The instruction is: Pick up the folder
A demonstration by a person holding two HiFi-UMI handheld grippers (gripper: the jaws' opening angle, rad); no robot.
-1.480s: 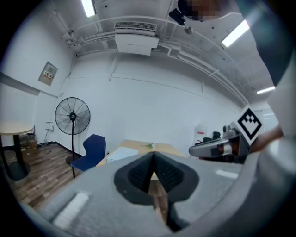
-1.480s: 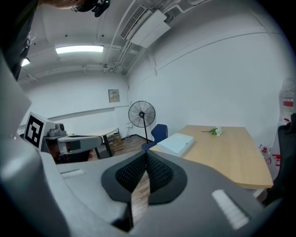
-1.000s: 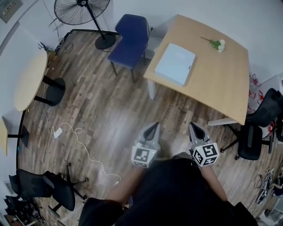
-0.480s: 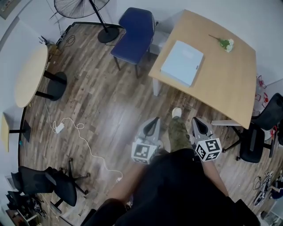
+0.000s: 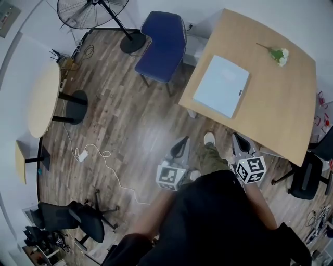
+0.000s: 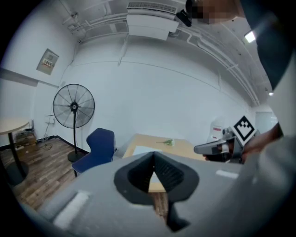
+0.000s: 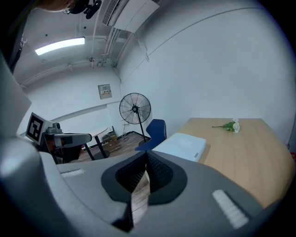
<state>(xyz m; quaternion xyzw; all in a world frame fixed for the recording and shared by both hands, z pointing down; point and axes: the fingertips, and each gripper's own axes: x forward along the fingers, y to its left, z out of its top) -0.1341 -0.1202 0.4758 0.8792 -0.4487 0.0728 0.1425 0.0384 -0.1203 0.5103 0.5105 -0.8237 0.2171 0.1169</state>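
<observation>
1. Two grippers, and both are fully closed and empty. The left gripper [image 5: 181,142] and the right gripper [image 5: 238,138] have their jaws pressed together in their own views, the same as one second ago.
2. Compared with one second ago, the wooden table [image 5: 276,104] sits lower and larger in the head view. The grippers are now close to its near edge.
3. A leg [image 5: 212,158] in greenish trousers, with a pale shoe [image 5: 209,138], now shows between the two grippers. One second ago I could not see it.
4. The folder [image 5: 221,86] is pale blue and lies flat on the table, near the corner beside the blue chair [image 5: 164,44]. Nothing touches it, and it has not moved on the table. A flower [image 5: 278,54] lies near the far edge, well apart from it.
5. The floor [image 5: 119,119] is of wood planks. A fan [image 5: 88,10] stands behind the chair and a round table [image 5: 44,98] is at the left. A white cable [image 5: 99,161] lies on the floor, and a black office chair [image 5: 73,221] is at the lower left.
6. Only the head view shows me this layout of the floor. The left gripper view adds an air conditioner [image 6: 148,23] high on the wall. The right gripper view adds a light strip [image 7: 60,45] on the ceiling and the thick side of the folder. Each gripper view also shows the other gripper.
</observation>
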